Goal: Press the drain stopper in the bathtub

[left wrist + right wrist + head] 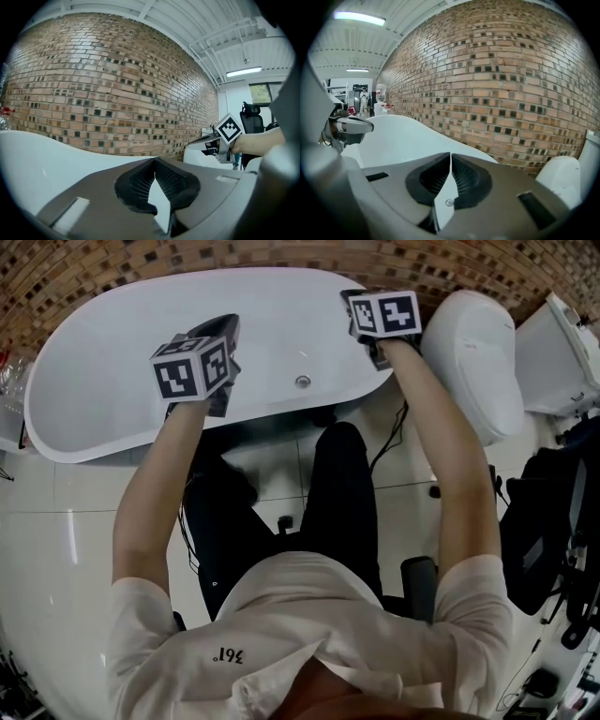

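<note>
A white oval bathtub (pixel 103 352) lies across the top of the head view, under a brick wall. A small round silver drain stopper (pixel 303 382) sits in its floor near the near rim. My left gripper (pixel 228 324) hovers over the tub's middle, left of the stopper and apart from it; its jaws meet at the tips with nothing held. My right gripper (pixel 349 296) hangs over the tub's right end, also shut and empty. In the left gripper view my left gripper (pixel 154 160) faces the tub's (pixel 42 164) far rim. In the right gripper view my right gripper (pixel 450 154) faces the tub (pixel 408 136).
A white toilet (pixel 478 352) with its tank (pixel 562 352) stands right of the tub. A black bag (pixel 544 521) and cables lie on the white floor at the right. The brick wall (pixel 117 84) runs close behind the tub. The person's legs stand at the tub's near rim.
</note>
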`<state>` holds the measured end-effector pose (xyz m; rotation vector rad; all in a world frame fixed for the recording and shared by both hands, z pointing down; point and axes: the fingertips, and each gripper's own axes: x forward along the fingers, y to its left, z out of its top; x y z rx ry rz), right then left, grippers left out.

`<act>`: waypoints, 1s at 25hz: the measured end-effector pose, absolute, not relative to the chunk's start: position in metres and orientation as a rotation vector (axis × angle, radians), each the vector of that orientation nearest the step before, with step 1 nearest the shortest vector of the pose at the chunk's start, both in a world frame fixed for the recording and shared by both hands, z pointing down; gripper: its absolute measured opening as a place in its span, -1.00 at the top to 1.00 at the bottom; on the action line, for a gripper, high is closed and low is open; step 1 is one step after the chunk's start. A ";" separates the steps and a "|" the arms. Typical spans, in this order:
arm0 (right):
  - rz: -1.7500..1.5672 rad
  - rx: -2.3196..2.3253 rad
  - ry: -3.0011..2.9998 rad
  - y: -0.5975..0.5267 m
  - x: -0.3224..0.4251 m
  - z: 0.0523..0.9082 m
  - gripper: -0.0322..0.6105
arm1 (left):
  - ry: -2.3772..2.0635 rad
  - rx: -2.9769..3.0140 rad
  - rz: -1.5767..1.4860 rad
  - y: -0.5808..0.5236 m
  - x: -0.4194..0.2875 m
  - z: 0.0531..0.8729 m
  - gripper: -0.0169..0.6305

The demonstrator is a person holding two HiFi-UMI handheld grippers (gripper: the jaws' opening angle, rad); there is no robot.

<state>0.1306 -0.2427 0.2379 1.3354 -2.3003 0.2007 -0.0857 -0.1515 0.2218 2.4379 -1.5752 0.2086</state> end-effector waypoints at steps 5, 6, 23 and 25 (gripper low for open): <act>0.175 1.369 -2.323 -0.219 0.135 0.209 0.83 | -1.589 2.457 0.185 -0.132 -0.085 0.194 0.93; 0.168 1.380 -2.330 -0.215 0.136 0.203 0.83 | -1.591 2.465 0.181 -0.128 -0.084 0.189 0.93; 0.120 1.431 -2.414 -0.135 0.152 0.167 0.88 | -1.595 2.565 0.098 -0.058 -0.065 0.146 0.93; 0.110 1.431 -2.431 -0.129 0.155 0.163 0.88 | -1.598 2.569 0.094 -0.053 -0.066 0.145 0.93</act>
